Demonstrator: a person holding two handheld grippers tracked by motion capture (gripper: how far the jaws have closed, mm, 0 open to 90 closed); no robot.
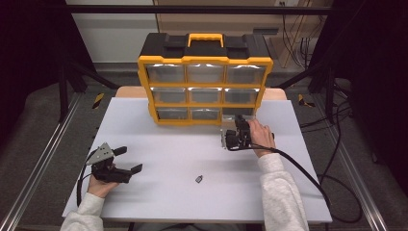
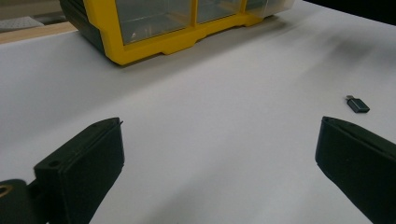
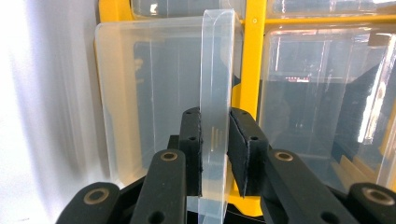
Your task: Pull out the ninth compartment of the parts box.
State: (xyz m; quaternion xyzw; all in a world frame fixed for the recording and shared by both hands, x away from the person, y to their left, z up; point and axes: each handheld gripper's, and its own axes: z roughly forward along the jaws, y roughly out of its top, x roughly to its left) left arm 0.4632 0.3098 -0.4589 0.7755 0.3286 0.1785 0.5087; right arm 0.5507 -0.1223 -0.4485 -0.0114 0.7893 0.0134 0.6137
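My right hand-held gripper (image 3: pixel 215 154) is clamped on the clear plastic drawer handle (image 3: pixel 215 93) of the yellow organizer cabinet (image 1: pixel 204 60). My left hand-held gripper (image 2: pixel 219 158) rests released on the white table (image 1: pixel 192 159).

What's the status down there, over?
Right gripper clamped on the clear drawer's handle, bottom-right of yellow organizer. Left gripper open, idle on table. Small black adapter lies apart; nothing blocking.

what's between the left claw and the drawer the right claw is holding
The high view shows one thing between the left claw and the clear drawer: a small dark adapter on otherwise bare white table.
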